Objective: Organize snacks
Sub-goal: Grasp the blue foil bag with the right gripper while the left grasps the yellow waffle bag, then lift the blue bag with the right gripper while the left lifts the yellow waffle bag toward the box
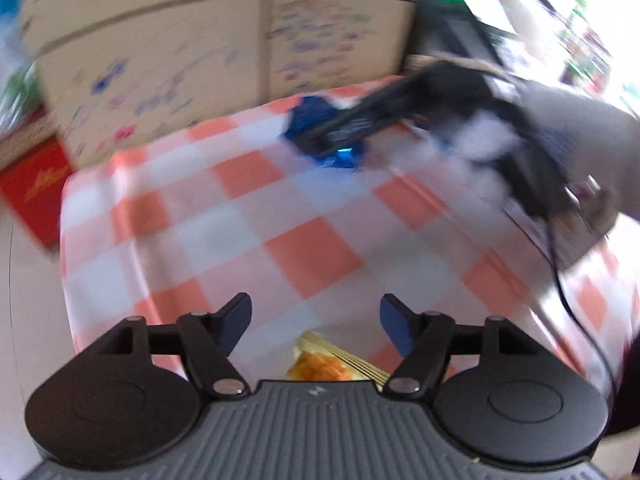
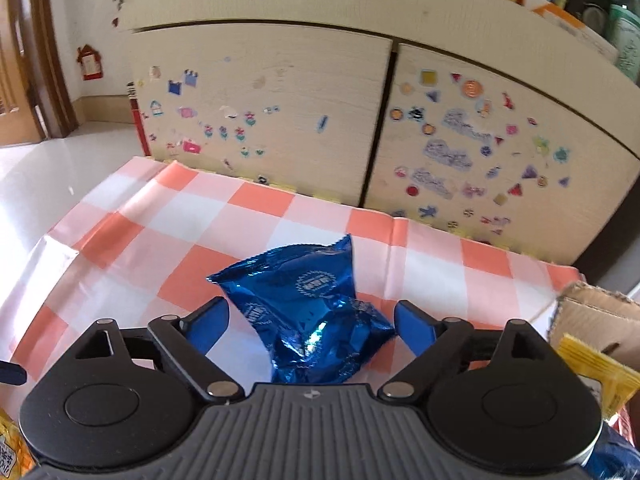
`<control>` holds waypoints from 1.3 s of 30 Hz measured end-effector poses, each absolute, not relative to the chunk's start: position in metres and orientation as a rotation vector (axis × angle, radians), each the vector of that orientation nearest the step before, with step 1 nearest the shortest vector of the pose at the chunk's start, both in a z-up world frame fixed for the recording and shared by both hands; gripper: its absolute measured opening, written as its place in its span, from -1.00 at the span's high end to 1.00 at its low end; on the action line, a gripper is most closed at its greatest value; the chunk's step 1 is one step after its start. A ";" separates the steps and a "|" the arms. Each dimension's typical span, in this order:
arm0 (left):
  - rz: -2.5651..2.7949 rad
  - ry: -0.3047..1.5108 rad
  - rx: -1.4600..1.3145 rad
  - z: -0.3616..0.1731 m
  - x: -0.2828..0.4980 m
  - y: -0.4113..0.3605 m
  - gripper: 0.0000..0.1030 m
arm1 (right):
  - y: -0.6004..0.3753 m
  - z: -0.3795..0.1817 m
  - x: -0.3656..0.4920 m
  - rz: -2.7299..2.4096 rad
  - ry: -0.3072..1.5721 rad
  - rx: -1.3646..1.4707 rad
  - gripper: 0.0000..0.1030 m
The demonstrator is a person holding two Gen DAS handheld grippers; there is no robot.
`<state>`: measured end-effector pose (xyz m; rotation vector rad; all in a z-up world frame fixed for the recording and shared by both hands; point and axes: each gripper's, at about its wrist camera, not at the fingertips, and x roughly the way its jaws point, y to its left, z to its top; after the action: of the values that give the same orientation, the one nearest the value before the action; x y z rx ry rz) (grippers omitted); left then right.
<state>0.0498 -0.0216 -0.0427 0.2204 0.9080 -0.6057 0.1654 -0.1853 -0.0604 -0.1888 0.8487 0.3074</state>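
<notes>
A shiny blue snack packet (image 2: 308,312) lies on the orange-and-white checked tablecloth (image 2: 192,216). My right gripper (image 2: 310,320) is open, with its blue fingers on either side of the packet. In the left wrist view the same blue packet (image 1: 320,128) lies at the far side of the table under the other gripper's black body (image 1: 420,108). My left gripper (image 1: 316,320) is open and empty above the cloth (image 1: 240,208). An orange-and-yellow snack packet (image 1: 332,364) lies just below it, partly hidden by the gripper body.
A cabinet with stickers (image 2: 320,112) stands right behind the table. A cardboard box (image 2: 596,316) with a yellow packet (image 2: 600,372) sits at the right. An orange packet (image 2: 12,452) shows at the lower left. A red box (image 1: 36,192) lies on the floor.
</notes>
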 end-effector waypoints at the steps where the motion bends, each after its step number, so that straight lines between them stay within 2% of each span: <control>1: -0.636 0.899 0.255 -0.041 0.046 -0.023 -0.41 | -0.184 -0.061 0.166 0.316 0.849 -0.193 -0.81; 10: -0.678 0.964 0.449 -0.064 0.035 -0.032 -0.46 | -0.176 -0.065 0.170 0.368 0.856 -0.245 -0.80; 12: -0.689 0.975 0.423 -0.066 0.035 -0.028 -0.46 | -0.178 -0.066 0.170 0.376 0.867 -0.240 -0.71; 14: -0.692 0.988 0.406 -0.067 0.036 -0.026 -0.36 | -0.178 -0.067 0.170 0.369 0.881 -0.244 -0.41; 19: -0.652 0.991 0.340 -0.063 0.043 -0.018 0.25 | -0.178 -0.063 0.162 0.376 0.897 -0.241 -0.33; 23: -0.599 0.993 0.276 -0.062 0.049 -0.014 0.42 | -0.177 -0.056 0.148 0.359 0.904 -0.240 -0.30; 26: -0.557 0.990 0.250 -0.061 0.051 -0.011 0.40 | -0.176 -0.046 0.135 0.343 0.898 -0.228 -0.29; 30: -0.584 0.950 0.208 -0.051 0.045 -0.006 -0.17 | -0.177 -0.030 0.115 0.342 0.878 -0.198 -0.29; 31: -0.589 0.935 0.209 -0.048 0.042 -0.006 -0.23 | -0.179 -0.025 0.108 0.338 0.871 -0.187 -0.29; 36: -0.582 0.921 0.296 -0.047 0.029 -0.007 -0.40 | -0.186 -0.014 0.082 0.329 0.876 -0.104 -0.29; 39: -0.582 0.943 0.361 -0.055 0.025 -0.008 -0.40 | -0.187 -0.013 0.067 0.311 0.888 -0.084 -0.29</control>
<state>0.0249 -0.0081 -0.0547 0.3605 0.9430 -0.5824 0.0667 -0.1869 -0.0128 -0.0839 0.8877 0.3115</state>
